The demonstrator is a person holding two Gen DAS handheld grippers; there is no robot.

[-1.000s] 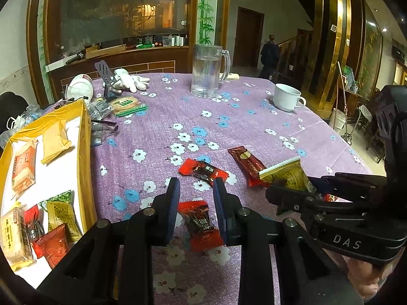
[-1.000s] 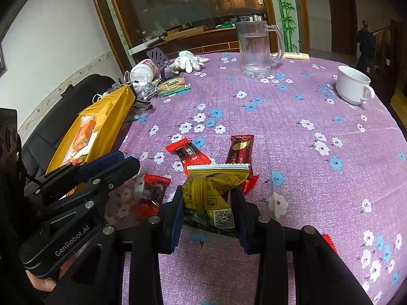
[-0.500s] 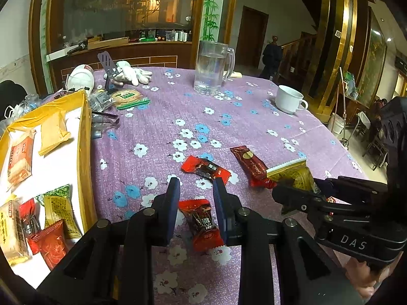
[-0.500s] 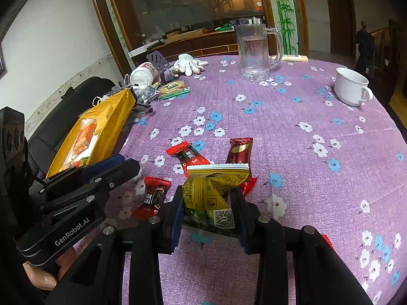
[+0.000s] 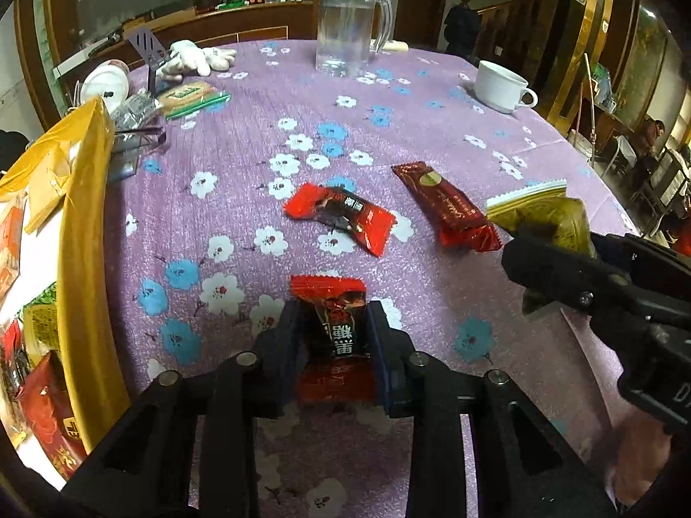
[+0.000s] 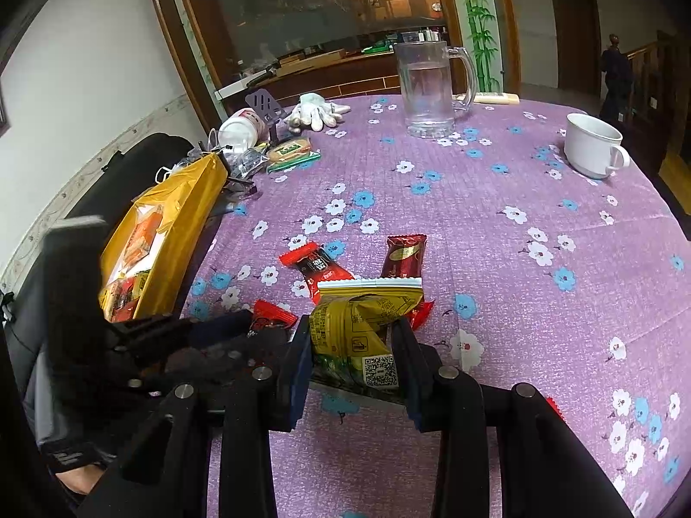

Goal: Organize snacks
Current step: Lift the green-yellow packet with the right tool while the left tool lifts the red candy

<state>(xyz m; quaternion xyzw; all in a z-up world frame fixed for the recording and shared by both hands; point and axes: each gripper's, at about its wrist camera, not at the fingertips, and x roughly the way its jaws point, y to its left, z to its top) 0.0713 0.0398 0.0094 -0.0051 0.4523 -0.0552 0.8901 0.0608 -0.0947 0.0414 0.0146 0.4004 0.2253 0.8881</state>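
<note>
Left gripper [image 5: 332, 336] lowered over a red candy [image 5: 334, 341] lying on the desk [image 5: 432, 129]; fingers [image 5: 287, 345] either side of the wrapper, having just been opening, wrapper between them and close against both pads, though whether pressed cannot be told. Right gripper [image 6: 354, 358] pinching a yellow snack packet [image 6: 358, 323], fingers [image 6: 298, 371] pressed on its two sides, white crimped edge standing up ahead of the tips. Beyond, on the purple flowered cloth, a second red candy [image 5: 341, 218] and just beside it a dark red bar [image 5: 447, 207], both flat and apart from either gripper. Along the left edge, a yellow box [image 5: 82, 233] with more wrapped snacks inside: orange, green, red. Farther back, a glass mug [image 5: 350, 26] with water, upright; a white cup [image 5: 501, 86] off to the right; a pair of white gloves [image 5: 194, 58]; a biscuit pack [image 5: 190, 97] with a green stripe; a white jar [image 5: 106, 84] on its side near the box's far end. A person [image 5: 462, 21] standing in the background doorway area, small and dim.
</note>
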